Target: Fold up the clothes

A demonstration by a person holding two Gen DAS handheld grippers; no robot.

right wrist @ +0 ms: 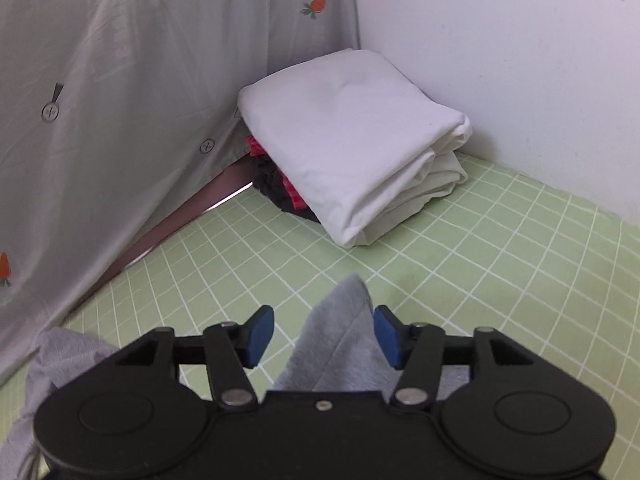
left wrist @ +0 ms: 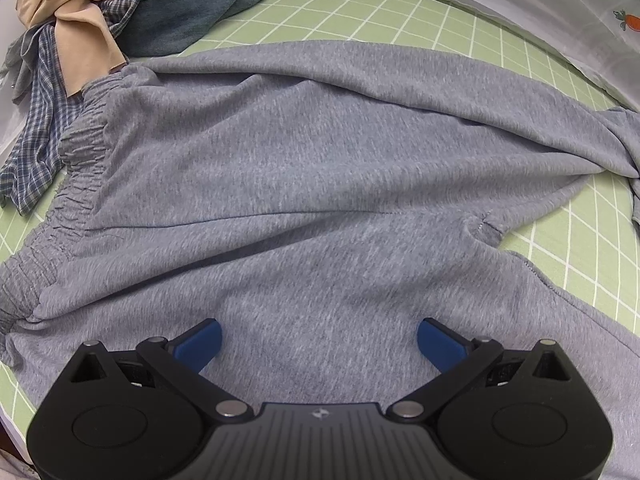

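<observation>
Grey sweatpants (left wrist: pixel 300 160) lie spread across the green checked sheet (left wrist: pixel 400 12), their gathered waistband (left wrist: pixel 80 152) at the left. My left gripper (left wrist: pixel 318 340) hovers over the near part of the pants, jaws wide and nothing between the blue pads. In the right wrist view a raised fold of the grey fabric (right wrist: pixel 344 340) stands between the blue pads of my right gripper (right wrist: pixel 324 336). The jaws are apart: the right pad is at the cloth's edge and a gap shows at the left pad. More grey cloth (right wrist: pixel 64 360) bunches at the lower left.
A pile of beige (left wrist: pixel 80 4), plaid (left wrist: pixel 36 136) and denim (left wrist: pixel 192 12) clothes sits beyond the waistband. A folded white bundle (right wrist: pixel 352 140) rests in the corner on a red-and-black item (right wrist: pixel 280 192). A carrot-print curtain (right wrist: pixel 120 80) and white wall (right wrist: pixel 520 60) bound the sheet.
</observation>
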